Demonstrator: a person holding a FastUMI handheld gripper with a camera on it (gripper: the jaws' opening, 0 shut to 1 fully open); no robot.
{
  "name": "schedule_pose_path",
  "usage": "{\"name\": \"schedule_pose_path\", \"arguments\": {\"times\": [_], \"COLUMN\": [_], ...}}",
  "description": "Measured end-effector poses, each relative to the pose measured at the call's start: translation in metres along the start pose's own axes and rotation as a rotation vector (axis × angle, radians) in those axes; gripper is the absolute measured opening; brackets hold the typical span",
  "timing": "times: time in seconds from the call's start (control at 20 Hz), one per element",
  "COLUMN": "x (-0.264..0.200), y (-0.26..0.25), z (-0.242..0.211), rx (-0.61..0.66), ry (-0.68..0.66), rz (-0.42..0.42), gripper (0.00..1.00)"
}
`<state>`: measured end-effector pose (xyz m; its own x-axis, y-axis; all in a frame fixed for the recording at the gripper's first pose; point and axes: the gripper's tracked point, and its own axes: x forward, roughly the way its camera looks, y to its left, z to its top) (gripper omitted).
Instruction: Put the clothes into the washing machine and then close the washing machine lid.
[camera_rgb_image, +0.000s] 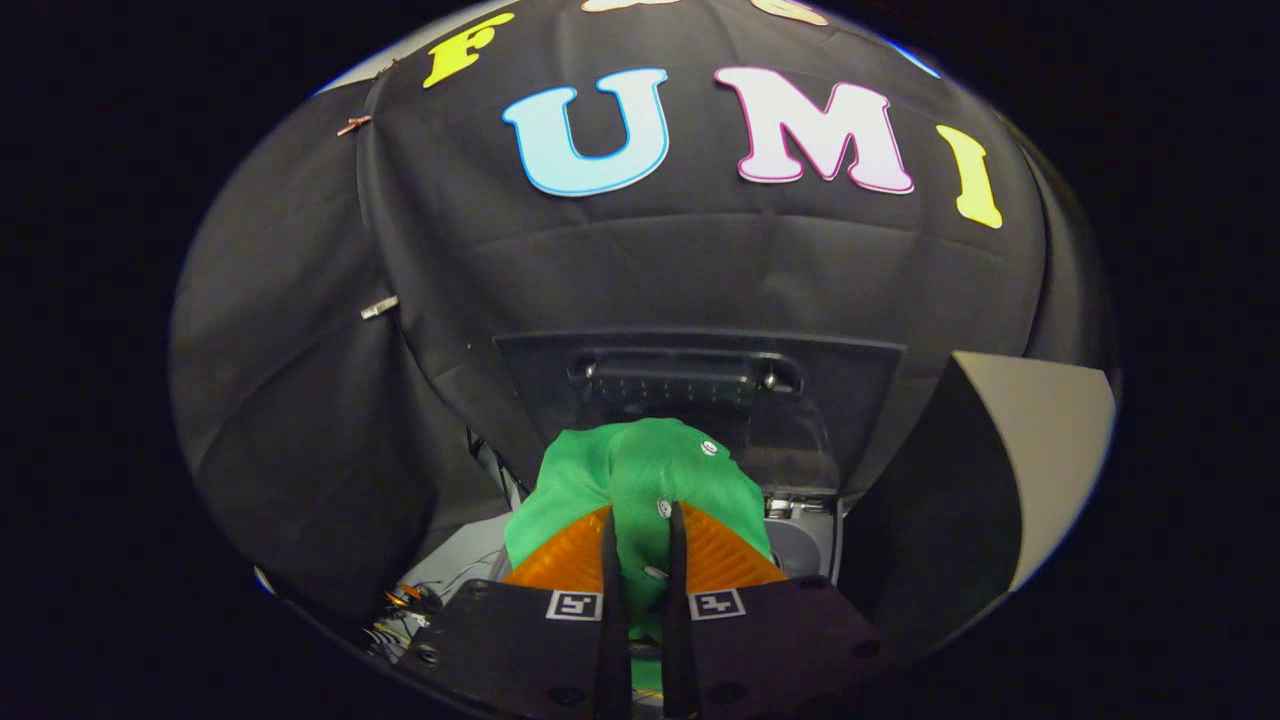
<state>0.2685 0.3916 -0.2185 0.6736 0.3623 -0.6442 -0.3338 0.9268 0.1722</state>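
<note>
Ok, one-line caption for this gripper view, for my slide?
Gripper shut on a green garment, held up in front of the washing machine's raised lid.

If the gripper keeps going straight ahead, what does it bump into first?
Probably the raised washing machine lid, just beyond the green garment that the gripper pinches between its jaws. Depth is hard to judge here.

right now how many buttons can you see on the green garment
3 on the green garment: one near its top, one at the fingertips of the gripper shut on it, one lower between the fingers. Folds may hide more.
</note>
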Motion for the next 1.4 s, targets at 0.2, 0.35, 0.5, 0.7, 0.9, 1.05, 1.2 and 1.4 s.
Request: {"name": "schedule_pose_path", "arguments": {"times": [0.2, 0.35, 0.5, 0.7, 0.9, 1.05, 1.2, 1.4], "x": [0.049, 0.078, 0.1, 0.122, 0.135, 0.141, 0.14, 0.142], "y": [-0.013, -0.021, -0.026, -0.027, -0.029, -0.031, -0.03, -0.033], "z": [-0.043, -0.07, -0.094, -0.131, -0.159, -0.169, -0.171, -0.179], "rx": [-0.039, -0.057, -0.082, -0.128, -0.163, -0.172, -0.17, -0.173], "ry": [0.033, 0.041, 0.048, 0.105, 0.151, 0.168, 0.176, 0.19], "rz": [-0.034, -0.049, -0.068, -0.086, -0.103, -0.115, -0.117, -0.134], "gripper": [0.16, 0.17, 0.17, 0.17, 0.17, 0.17, 0.17, 0.34]}}
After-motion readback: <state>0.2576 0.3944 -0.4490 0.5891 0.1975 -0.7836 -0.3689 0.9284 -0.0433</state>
